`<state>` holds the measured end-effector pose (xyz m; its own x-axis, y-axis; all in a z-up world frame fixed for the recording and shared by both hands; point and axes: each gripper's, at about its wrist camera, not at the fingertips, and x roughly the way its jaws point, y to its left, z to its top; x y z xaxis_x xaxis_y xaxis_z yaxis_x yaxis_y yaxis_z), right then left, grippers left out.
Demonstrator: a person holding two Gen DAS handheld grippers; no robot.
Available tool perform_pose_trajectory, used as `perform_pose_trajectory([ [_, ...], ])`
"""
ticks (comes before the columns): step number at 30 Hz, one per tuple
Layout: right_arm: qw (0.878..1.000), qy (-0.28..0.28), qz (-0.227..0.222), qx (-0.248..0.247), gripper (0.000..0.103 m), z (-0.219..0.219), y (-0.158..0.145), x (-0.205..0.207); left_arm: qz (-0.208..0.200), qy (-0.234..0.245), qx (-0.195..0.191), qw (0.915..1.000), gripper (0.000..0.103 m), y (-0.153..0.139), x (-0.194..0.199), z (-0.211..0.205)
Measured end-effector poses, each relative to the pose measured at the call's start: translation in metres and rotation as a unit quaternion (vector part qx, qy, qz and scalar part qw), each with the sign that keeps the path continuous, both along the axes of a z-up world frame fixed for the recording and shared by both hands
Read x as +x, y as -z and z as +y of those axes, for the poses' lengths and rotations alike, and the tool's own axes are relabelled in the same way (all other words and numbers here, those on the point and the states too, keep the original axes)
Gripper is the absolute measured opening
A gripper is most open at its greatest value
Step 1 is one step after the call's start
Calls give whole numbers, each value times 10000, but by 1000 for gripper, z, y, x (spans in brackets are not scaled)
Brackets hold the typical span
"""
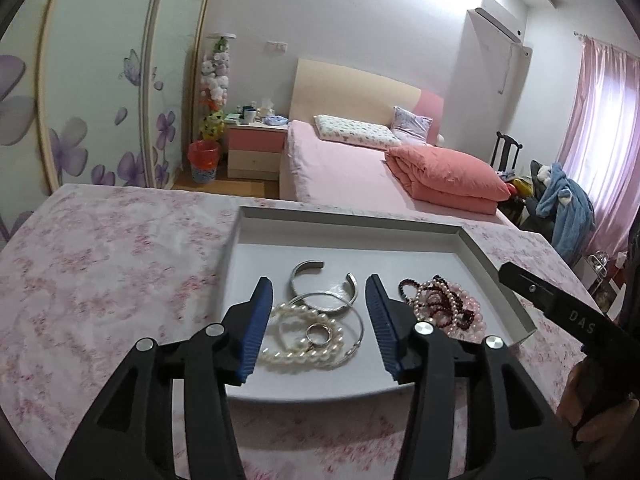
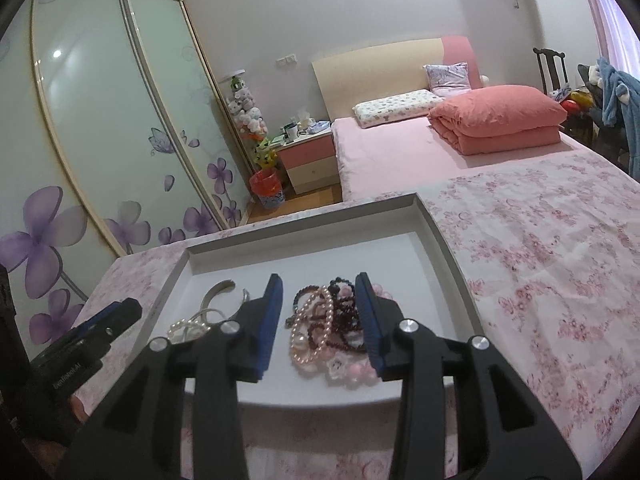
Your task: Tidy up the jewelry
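Observation:
A shallow white tray (image 1: 352,220) lies on a pink floral cloth. In its left half are a silver cuff bangle (image 1: 304,276), a thin silver hoop (image 1: 352,312), a white pearl bracelet (image 1: 296,356) and a small ring (image 1: 318,332). My left gripper (image 1: 319,280) hovers open over these, holding nothing. At the tray's right lies a tangle of pink, pearl and dark red bead bracelets (image 2: 320,320). My right gripper (image 2: 319,278) stands open astride that tangle; its blue pads do not press on the beads. The cuff bangle (image 2: 216,292) shows left of it.
The floral cloth (image 2: 540,260) spreads wide on both sides of the tray. Beyond the table are a pink bed (image 1: 340,160), a nightstand (image 1: 252,152) and a flowered wardrobe (image 2: 100,140). A finger (image 1: 528,286) of the right gripper reaches over the tray's right rim.

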<state>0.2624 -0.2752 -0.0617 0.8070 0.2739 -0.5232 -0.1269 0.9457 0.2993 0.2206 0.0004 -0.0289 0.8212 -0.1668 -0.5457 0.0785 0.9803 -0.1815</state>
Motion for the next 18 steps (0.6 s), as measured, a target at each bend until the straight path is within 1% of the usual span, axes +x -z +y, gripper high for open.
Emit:
perform_pose_trajectory([
  [5,9998,-108,-77,-135,44,6,-9,-23,-10,-171,66,9998,58,-2,-22,13],
  [10,9987,-223,-214,-403,55,16,-18,-56,-172,-412,253,9987,71,-7,-51,23],
  [11,9985,-242,-237,-434,58,18,-20,-62,-216,-452,295,9983,73,-9,-57,24],
  [13,9980,-285,-298,-487,64,20,-22,-74,-345,-535,365,9973,85,-13,-69,28],
  [15,9972,-304,-363,-575,76,23,-25,-86,-460,-592,410,9963,93,-16,-79,31],
  [16,9969,-296,-394,-609,83,25,-26,-90,-529,-627,455,9956,95,-18,-86,32],
  [17,9966,-278,-429,-642,87,26,-27,-94,-565,-642,485,9952,96,-19,-90,31],
  [18,9962,-235,-486,-685,93,27,-29,-101,-588,-658,510,9948,99,-20,-93,31],
])
